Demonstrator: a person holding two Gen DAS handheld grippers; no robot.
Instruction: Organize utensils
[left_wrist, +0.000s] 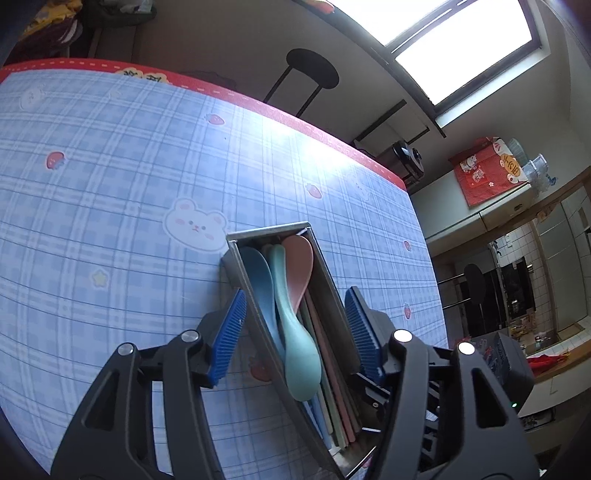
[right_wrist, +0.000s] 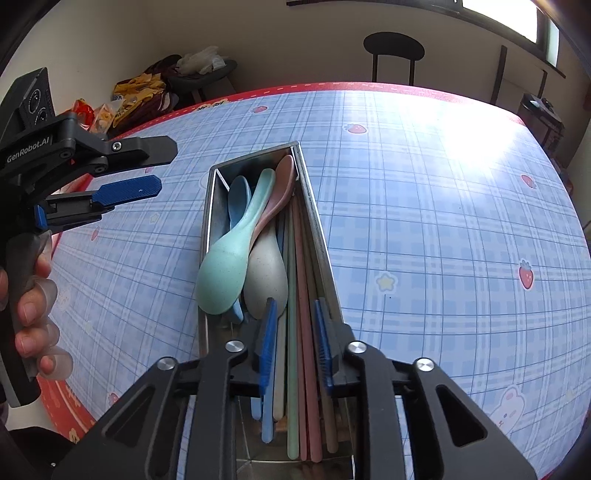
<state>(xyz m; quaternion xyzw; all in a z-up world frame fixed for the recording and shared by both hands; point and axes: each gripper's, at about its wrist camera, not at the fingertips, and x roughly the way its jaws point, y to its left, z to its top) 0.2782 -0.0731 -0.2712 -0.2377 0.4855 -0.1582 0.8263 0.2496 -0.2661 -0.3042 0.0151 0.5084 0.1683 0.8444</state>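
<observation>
A long metal box lies on the table and holds several pastel spoons and chopsticks. A teal spoon lies on top, beside a beige spoon, a pink spoon and a blue spoon. Green and pink chopsticks run along the box's right side. My right gripper stands open over the near end, with the chopsticks between its blue pads and not pressed. My left gripper hovers open to the left of the box. In the left wrist view the box shows between the left gripper's spread pads, untouched.
The table wears a blue plaid cloth with a red border. A person's hand holds the left gripper's handle. A black chair stands behind the far edge, and bags are piled at the far left.
</observation>
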